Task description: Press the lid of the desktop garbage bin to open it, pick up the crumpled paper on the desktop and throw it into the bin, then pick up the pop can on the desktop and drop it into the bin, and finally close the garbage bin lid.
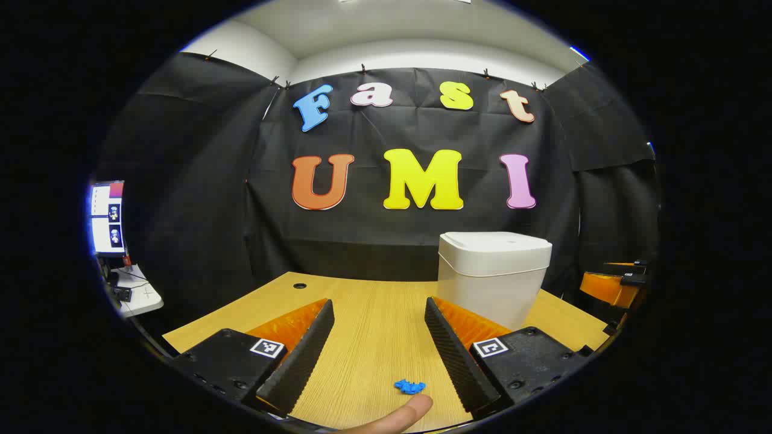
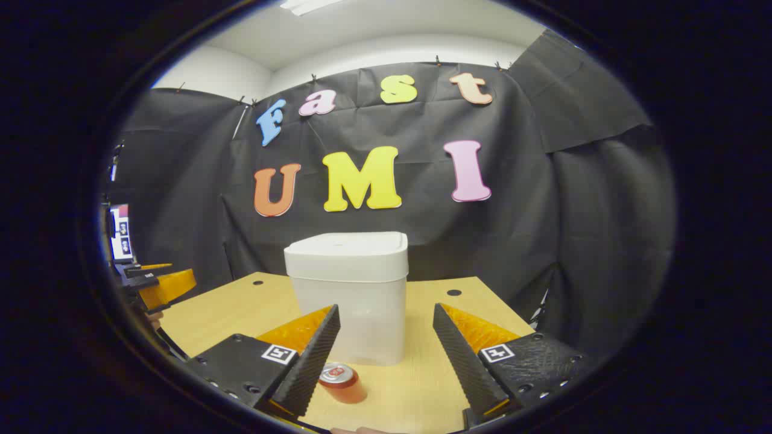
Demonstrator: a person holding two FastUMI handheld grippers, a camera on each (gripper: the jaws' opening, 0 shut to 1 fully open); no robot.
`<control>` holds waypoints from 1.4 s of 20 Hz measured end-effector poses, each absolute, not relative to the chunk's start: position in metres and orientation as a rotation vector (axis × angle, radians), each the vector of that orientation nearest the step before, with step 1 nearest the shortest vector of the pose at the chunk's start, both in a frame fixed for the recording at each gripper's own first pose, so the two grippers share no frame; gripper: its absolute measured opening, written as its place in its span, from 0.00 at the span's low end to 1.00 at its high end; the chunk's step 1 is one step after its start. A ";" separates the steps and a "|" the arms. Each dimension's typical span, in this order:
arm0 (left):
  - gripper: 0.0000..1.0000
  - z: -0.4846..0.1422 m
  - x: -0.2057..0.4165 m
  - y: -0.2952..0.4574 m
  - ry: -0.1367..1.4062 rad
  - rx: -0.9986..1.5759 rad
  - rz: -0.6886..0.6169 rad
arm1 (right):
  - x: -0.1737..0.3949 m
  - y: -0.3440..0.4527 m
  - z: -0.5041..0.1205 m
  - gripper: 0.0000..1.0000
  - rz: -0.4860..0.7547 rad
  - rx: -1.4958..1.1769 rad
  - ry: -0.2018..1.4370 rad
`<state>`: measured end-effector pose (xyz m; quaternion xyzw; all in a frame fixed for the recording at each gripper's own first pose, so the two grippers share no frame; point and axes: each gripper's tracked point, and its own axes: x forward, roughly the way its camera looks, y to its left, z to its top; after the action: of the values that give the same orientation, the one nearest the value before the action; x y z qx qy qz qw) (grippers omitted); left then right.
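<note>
Left gripper (image 1: 379, 337), right gripper (image 2: 386, 343): fingers spread wide, holding nothing.

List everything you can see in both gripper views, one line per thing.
garbage bin: one, white, lid shut, standing on the table toward the back wall.
crumpled paper: one, blue, on the table between the left gripper's fingers.
pop can: one, red with a silver top, upright on the table in front of the bin.
table: one, light wood, with small dark holes near its far edge.
monitor: one, lit, at the left beside the booth.
fingertip: one, the person's, at the bottom edge of the left gripper view.
left gripper: one, open, above the table.
right gripper: one, open, facing the bin.
</note>
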<state>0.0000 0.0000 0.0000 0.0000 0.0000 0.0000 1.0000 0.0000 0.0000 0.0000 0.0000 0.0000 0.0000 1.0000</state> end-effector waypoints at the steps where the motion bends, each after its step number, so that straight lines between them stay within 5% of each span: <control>1: 0.97 0.000 0.000 0.000 0.000 0.002 -0.001 | -0.001 0.002 -0.001 0.92 0.005 -0.005 0.000; 28: 0.98 -0.004 0.001 0.011 0.022 -0.010 0.005 | 0.009 0.027 0.043 0.95 -0.010 -0.037 -0.043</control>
<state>0.0006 0.0109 -0.0044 -0.0050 0.0110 0.0026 0.9999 0.0088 0.0267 0.0430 -0.0185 -0.0214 -0.0052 0.9996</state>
